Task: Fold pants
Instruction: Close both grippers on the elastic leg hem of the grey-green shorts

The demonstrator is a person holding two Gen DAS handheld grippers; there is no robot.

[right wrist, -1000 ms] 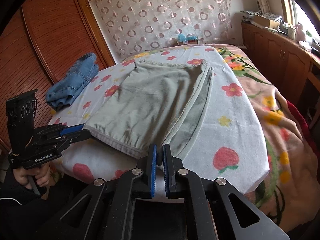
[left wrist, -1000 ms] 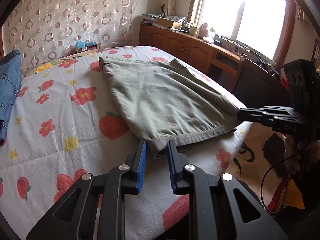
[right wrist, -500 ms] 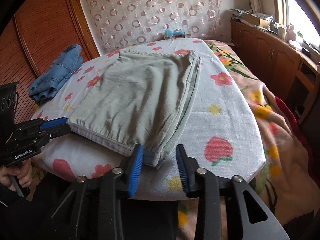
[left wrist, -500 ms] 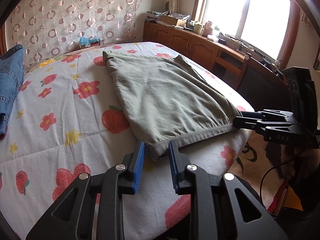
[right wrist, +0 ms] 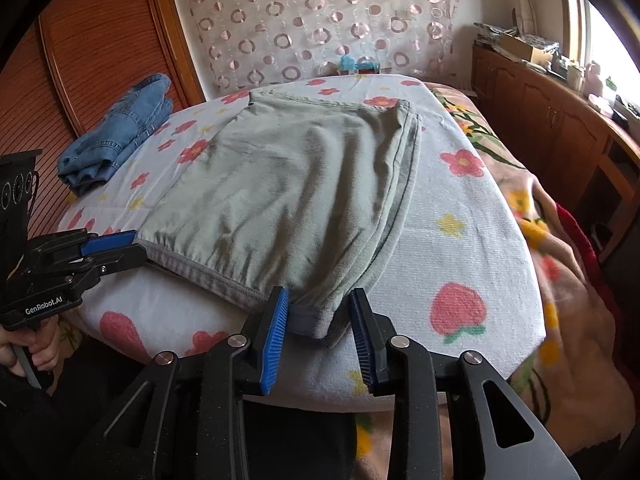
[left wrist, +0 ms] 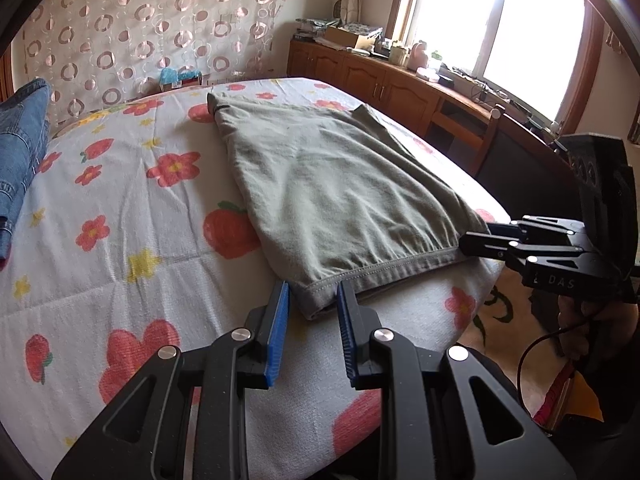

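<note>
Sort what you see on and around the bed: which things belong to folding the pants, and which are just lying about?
Part of the job: green pants, left gripper, right gripper, jaws closing around the waistband corner.
Lying about: blue jeans, box on the cabinet.

Both views sit low at the near edge of the bed (left wrist: 120, 240), each looking forward and downward along its own fingers toward the far curtained wall (left wrist: 152, 32). The left wrist view is close over the near left corner of the grey-green pants (left wrist: 340, 184) and angles rightward, taking in the window (left wrist: 532, 32) and the right gripper (left wrist: 480, 240) at its right edge. The right wrist view is close over the near right corner, angling leftward to the wooden wardrobe (right wrist: 104, 48), folded jeans (right wrist: 120, 136) and the left gripper (right wrist: 128, 244). Both share the pants, the flowered cover and the curtain.
</note>
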